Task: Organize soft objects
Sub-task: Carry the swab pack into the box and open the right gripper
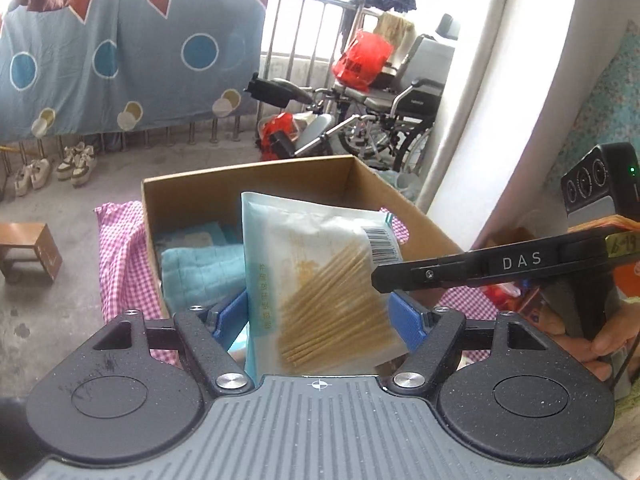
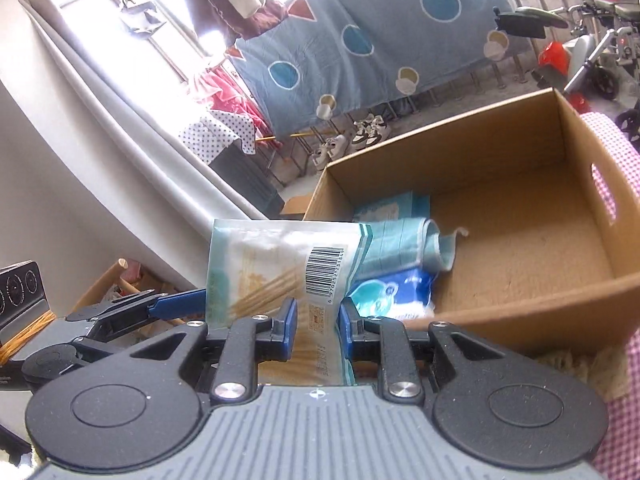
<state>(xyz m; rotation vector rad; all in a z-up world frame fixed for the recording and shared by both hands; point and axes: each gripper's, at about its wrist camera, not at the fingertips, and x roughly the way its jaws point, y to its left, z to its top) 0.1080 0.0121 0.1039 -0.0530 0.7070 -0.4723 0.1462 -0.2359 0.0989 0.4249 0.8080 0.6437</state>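
Left tongs [image 1: 318, 316] clamp the wide sides of a clear packet of sticks [image 1: 320, 280]; right tongs [image 2: 317, 326] pinch its narrow edge. Packet held upright above the cardboard box [image 2: 520, 320], where a teal towel [image 2: 400, 246] and tissue pack [image 2: 394, 292] lie.
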